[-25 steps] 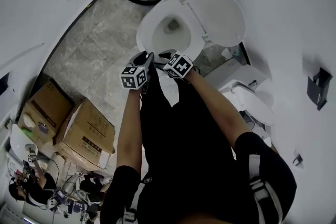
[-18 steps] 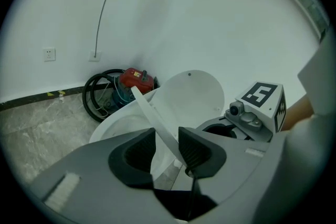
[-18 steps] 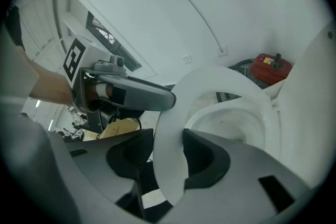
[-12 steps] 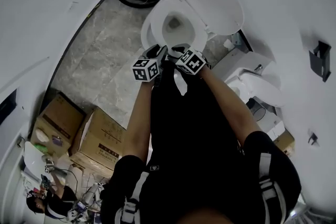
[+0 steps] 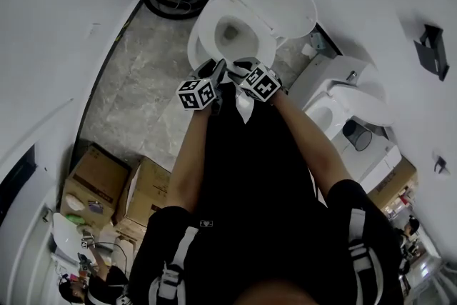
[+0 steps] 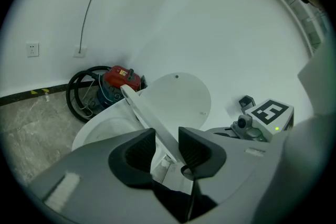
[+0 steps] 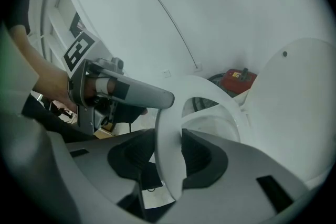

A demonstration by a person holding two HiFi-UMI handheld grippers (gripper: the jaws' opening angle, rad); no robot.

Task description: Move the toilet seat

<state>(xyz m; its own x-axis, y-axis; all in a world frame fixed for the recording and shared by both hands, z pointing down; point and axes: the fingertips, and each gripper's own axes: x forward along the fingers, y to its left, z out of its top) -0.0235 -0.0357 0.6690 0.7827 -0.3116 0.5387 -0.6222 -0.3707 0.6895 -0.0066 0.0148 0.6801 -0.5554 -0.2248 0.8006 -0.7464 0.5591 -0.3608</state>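
So the left gripper (image 6: 167, 147) is clamped on the seat (image 7: 212, 91) at its front rim, and the right gripper (image 7: 169, 150) has just been closing its jaws onto it too.

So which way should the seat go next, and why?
Probably swing the toilet seat up toward the raised lid: the left gripper and the right gripper, whose jaws have just been closing, both clamp its front edge, and it stands tilted above the bowl.

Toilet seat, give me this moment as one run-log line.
toilet seat: partly raised | left gripper: clamped on seat | right gripper: jaws just closed further on seat | lid: up
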